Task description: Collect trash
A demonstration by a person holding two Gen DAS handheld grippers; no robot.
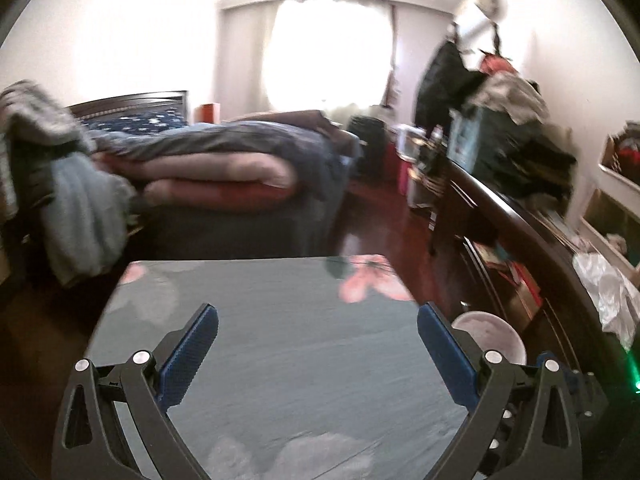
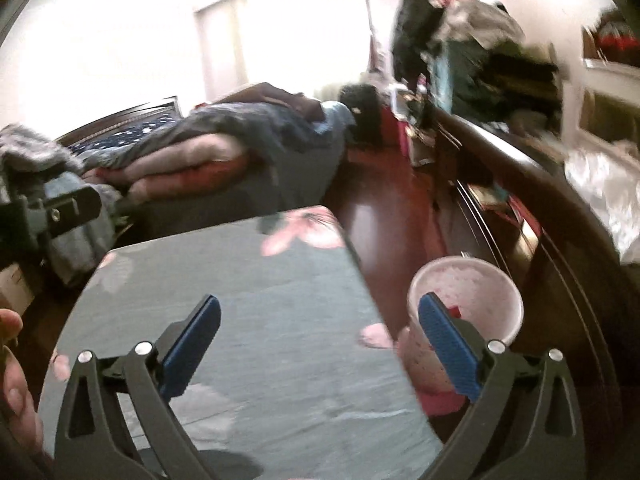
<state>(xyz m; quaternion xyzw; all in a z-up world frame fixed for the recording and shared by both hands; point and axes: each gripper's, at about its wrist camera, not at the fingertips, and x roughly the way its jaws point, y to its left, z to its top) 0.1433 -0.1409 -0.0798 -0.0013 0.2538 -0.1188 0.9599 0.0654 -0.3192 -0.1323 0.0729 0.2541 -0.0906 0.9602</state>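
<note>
Pink bin: upright, mouth up, just beyond right gripper outer finger; left gripper farther. Both spread, empty.

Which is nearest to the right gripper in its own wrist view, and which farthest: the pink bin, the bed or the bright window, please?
From the right gripper:
1. Pink bin, just beside its right finger, on the floor.
2. Bed, beyond the table, left.
3. Window, on the far wall.
</note>
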